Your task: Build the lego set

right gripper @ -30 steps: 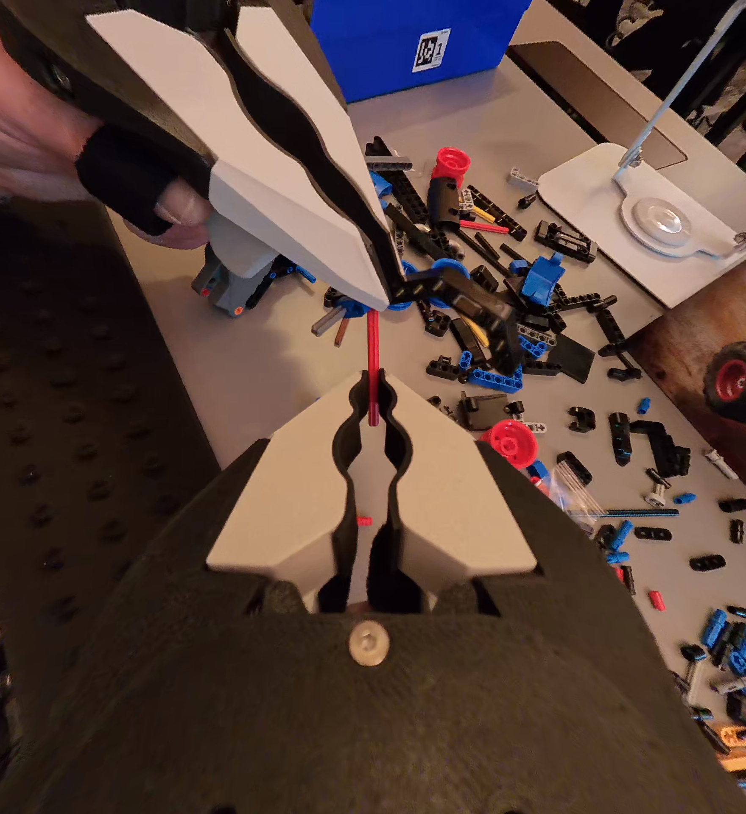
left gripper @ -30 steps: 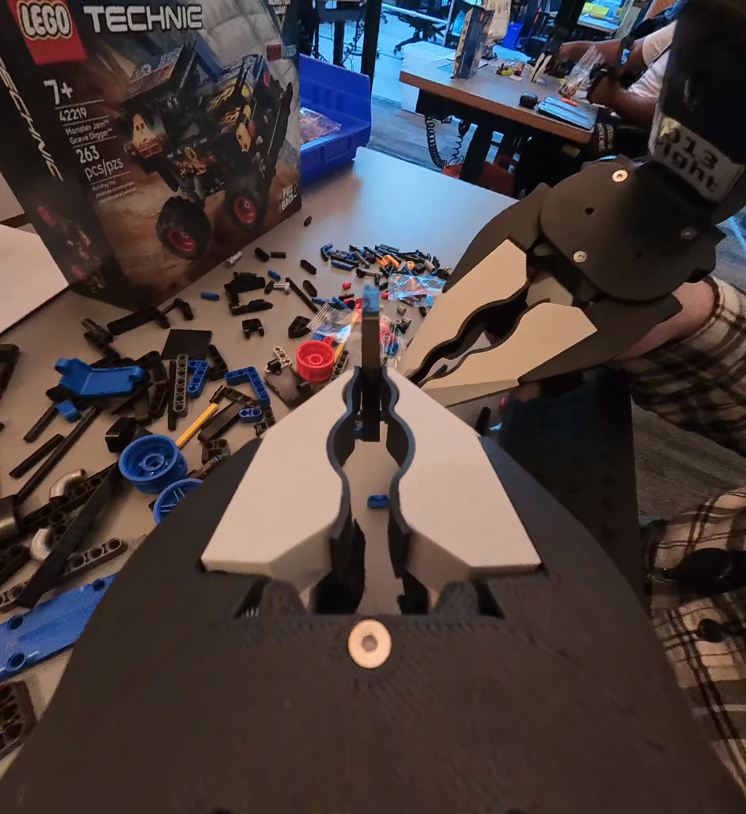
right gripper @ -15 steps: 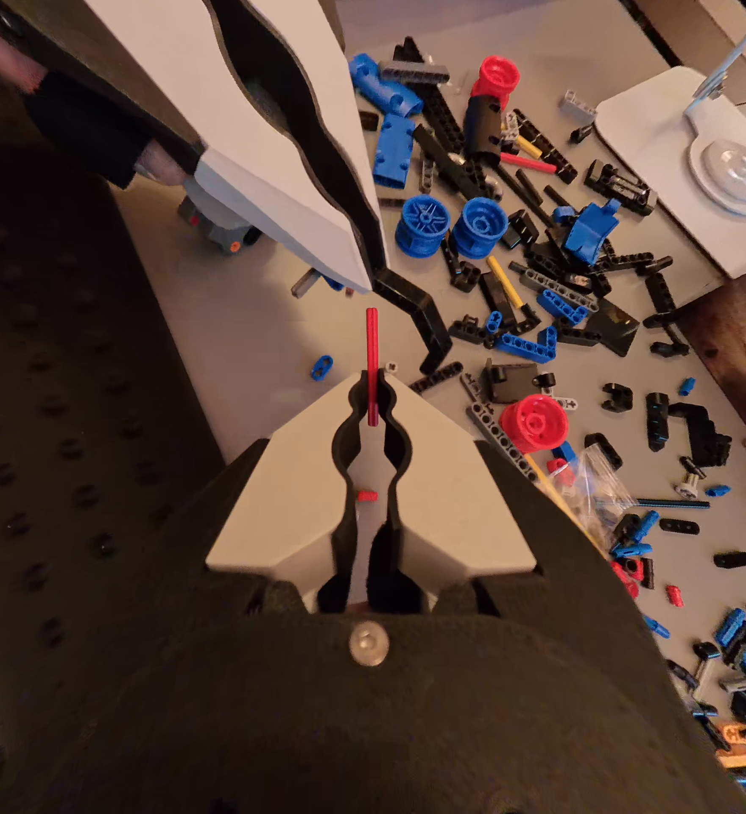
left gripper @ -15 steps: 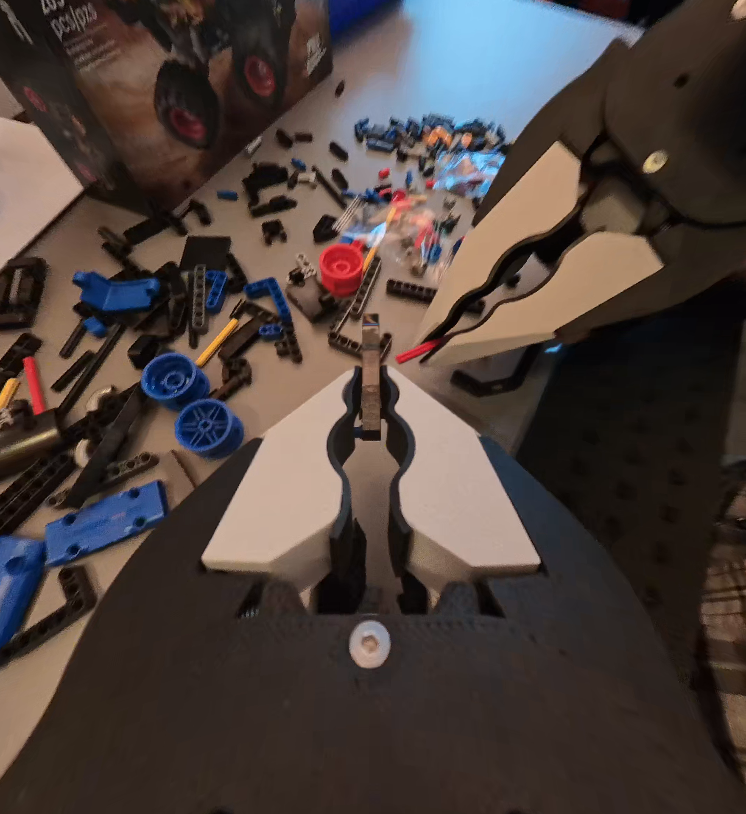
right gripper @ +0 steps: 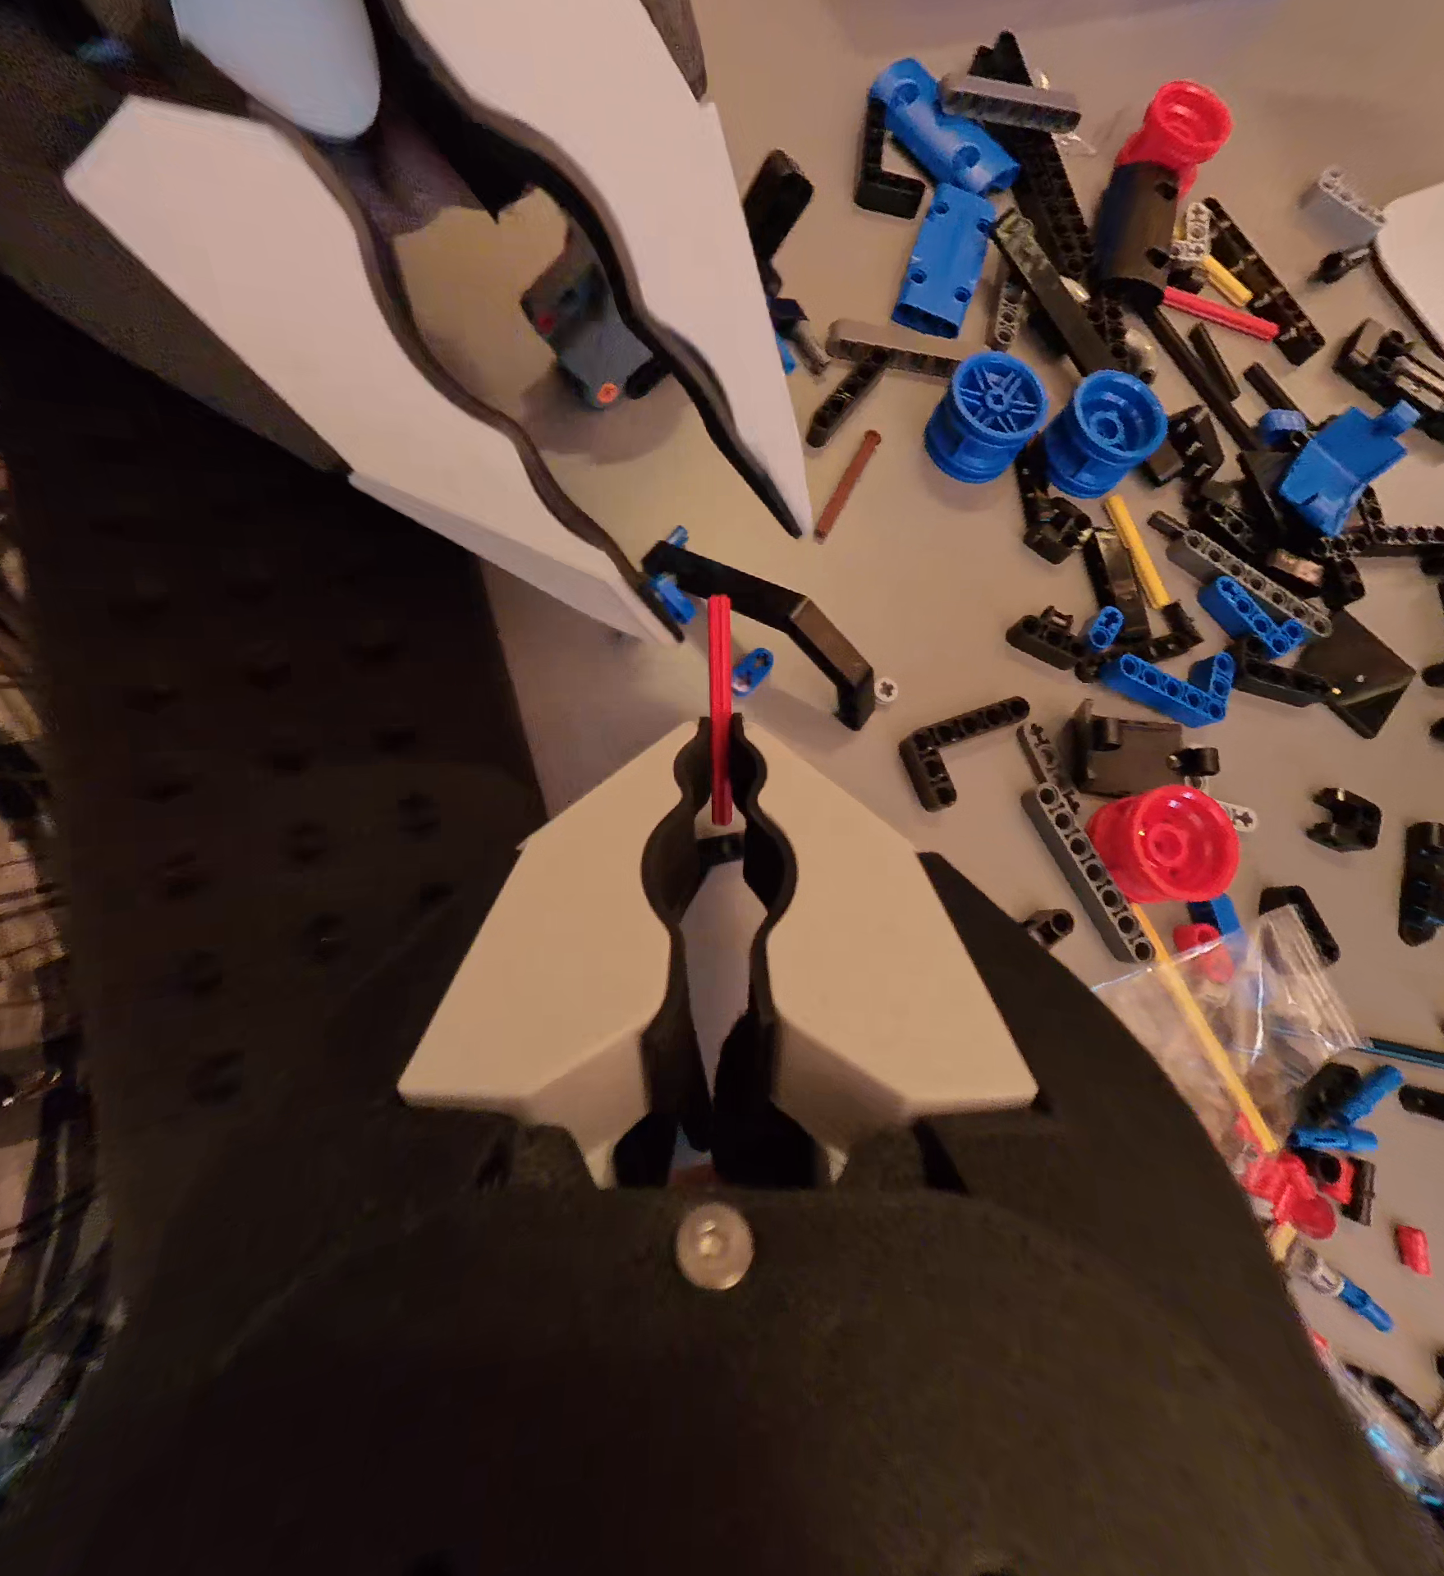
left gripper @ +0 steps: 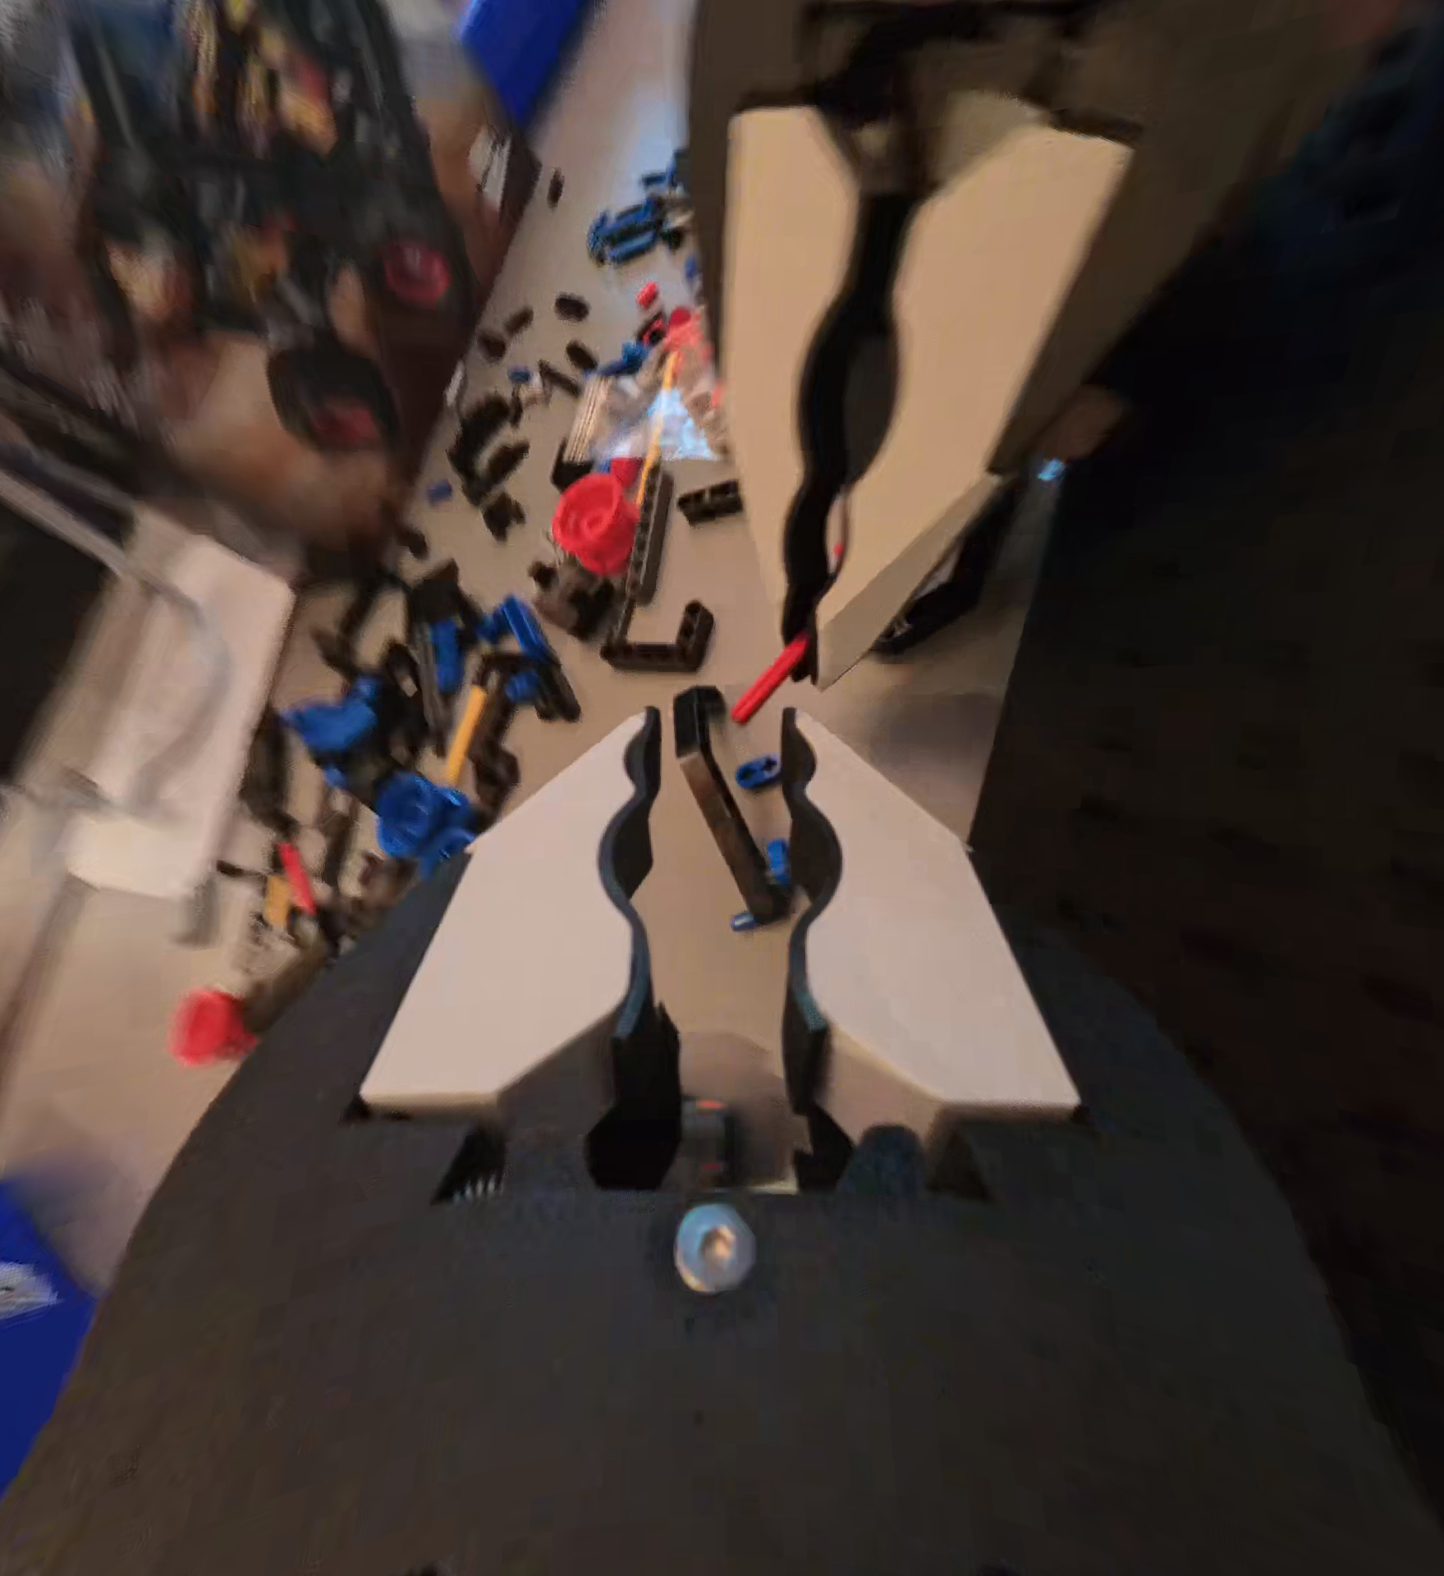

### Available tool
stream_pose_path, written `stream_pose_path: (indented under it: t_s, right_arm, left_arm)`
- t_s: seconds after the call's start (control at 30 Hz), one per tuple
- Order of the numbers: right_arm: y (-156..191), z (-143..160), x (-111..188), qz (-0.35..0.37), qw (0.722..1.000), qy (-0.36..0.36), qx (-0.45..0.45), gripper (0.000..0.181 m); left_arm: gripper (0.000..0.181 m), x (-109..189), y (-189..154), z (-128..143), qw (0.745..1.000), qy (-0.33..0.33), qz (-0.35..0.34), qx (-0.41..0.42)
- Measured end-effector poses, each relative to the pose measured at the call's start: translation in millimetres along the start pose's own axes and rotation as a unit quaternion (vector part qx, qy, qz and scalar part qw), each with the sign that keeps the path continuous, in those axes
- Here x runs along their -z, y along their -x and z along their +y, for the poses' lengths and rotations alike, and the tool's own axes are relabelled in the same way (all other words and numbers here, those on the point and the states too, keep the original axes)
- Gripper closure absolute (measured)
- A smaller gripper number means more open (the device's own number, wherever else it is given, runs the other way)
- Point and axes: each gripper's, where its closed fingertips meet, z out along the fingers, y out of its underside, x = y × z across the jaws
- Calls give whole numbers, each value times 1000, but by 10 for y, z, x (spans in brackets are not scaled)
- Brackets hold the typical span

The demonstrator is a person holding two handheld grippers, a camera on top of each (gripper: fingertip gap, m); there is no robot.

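Note:
My left gripper (left gripper: pixel 716 721) is open and empty, low over the grey table. A black bent beam (left gripper: pixel 718 819) with blue pins lies on the table between its jaws. The beam also shows in the right wrist view (right gripper: pixel 778 610), just off the left gripper (right gripper: pixel 731 580). My right gripper (right gripper: pixel 720 729) is shut on a thin red axle (right gripper: pixel 719 682), which sticks out forward toward the beam. In the left wrist view the right gripper (left gripper: pixel 808 661) comes in from above with the red axle (left gripper: pixel 769 682). A small blue connector (right gripper: pixel 754 665) lies beside the beam.
Loose parts cover the table to the right: two blue wheels (right gripper: pixel 995 414), a red wheel (right gripper: pixel 1166 844), a black L-beam (right gripper: pixel 953 742), a clear bag (right gripper: pixel 1238 1015). A grey block piece (right gripper: pixel 590 341) lies behind the left gripper. The table edge and a dark mat (right gripper: pixel 275 767) are on the left. Left and right tips are no more than a few centimetres apart. It is some 4 cm from my right tips to the small blue connector (right gripper: pixel 754 665). Look for it in the left wrist view (left gripper: pixel 757 775) too.
My left gripper has opened and let go of the black beam, which now lies on the table. The left view has swung and blurred. The right gripper still holds the red axle.

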Motion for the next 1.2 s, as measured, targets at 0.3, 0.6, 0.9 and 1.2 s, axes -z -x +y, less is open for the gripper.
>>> stream_pose_path:
  t_s: [0.3, 0.6, 0.9, 1.2]
  right_arm:
    - [-23, -263, 229, -28, 996, -78, -24, 174]
    - [-19, -527, 537, -55, 967, -236, -77, 173]
    - [24, -577, 601, -83, 960, -255, -81, 172]
    - [80, -555, 588, -85, 962, -251, -60, 180]
  left_arm:
    - [179, 117, 26, -165, 990, -47, -53, -122]
    - [180, 280, 59, -339, 989, -151, -4, 2]
    - [180, 327, 45, -393, 982, -186, 14, 14]
    - [177, 318, 43, -382, 984, -178, 24, 22]
